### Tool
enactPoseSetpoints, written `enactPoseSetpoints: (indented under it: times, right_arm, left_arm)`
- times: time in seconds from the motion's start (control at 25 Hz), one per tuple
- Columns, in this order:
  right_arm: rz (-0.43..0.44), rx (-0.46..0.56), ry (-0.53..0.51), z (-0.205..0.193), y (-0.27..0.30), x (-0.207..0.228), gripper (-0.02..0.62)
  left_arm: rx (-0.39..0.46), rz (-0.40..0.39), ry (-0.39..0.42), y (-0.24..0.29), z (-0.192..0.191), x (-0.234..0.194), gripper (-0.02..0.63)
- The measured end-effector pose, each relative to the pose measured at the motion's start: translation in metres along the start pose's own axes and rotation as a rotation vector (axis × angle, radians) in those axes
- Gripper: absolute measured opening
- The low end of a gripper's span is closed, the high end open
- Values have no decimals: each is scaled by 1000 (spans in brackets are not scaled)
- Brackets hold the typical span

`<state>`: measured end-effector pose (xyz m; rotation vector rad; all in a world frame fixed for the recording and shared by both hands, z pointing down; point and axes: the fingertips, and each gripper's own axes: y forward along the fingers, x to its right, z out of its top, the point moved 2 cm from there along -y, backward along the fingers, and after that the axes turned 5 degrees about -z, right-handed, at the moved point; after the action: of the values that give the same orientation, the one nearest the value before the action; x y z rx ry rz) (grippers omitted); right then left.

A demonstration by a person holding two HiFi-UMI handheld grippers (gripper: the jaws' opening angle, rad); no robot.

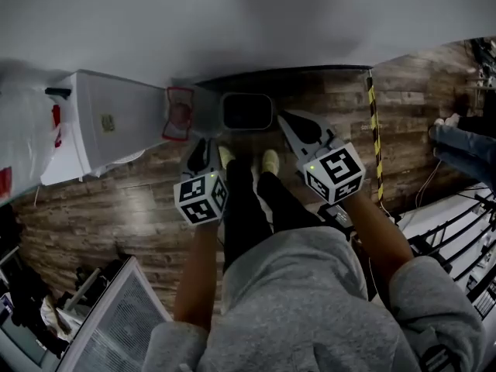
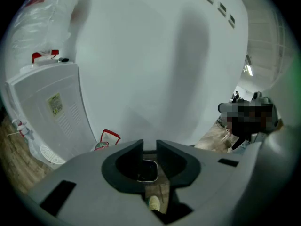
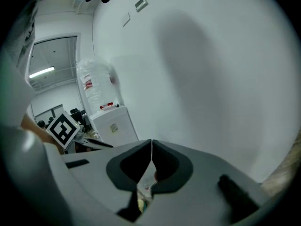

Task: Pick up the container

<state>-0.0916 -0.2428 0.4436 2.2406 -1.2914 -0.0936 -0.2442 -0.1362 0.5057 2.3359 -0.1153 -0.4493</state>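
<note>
1. Presently, the dark rectangular container with the pale rim (image 1: 246,111) sits on the wood-plank floor (image 1: 116,208), hard against the white wall (image 1: 232,22). It lies ahead of your shoes, and neither tool touches it.
2. Your left gripper (image 2: 149,146) has its jaws only a narrow slit apart, with nothing between them. Hazard: at that width the tips would likely butt on the rim instead of straddling it, and shove the container along the wall.
3. Your right gripper (image 3: 151,144) has its jaws pressed together and empty. Hazard: as above. It cannot take any side of the container until you spread it.
4. The container's far side meets the wall, so there appears to be little room for an outer jaw there. Hazard: a scrape or a jammed tip. The near or side rim looks safer.
5. A red-rimmed object (image 1: 180,113), too small to identify, and a white cabinet (image 1: 101,122) stand just left of the container. Hazard: your left gripper may knock the object on the way down.
6. A grip on one rim only may let the container tilt and slip.
</note>
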Motion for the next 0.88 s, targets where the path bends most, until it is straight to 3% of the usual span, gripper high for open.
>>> enactPoseSetpoints:
  times: [0.08, 0.32, 0.72, 0.88]
  right_arm:
    - [8, -21, -5, -9, 11, 0, 25]
    - [41, -74, -18, -37, 46, 2, 25]
    - [81, -105, -35, -102, 110, 4, 25]
    - [76, -106, 7, -121, 125, 3, 25]
  left_arm:
    - [-17, -11, -22, 11, -8, -5, 131]
    - [-62, 2, -51, 50, -36, -24, 146]
    - [-204, 9, -74, 132, -123, -61, 163]
    - [-236, 9, -140, 158, -148, -71, 172]
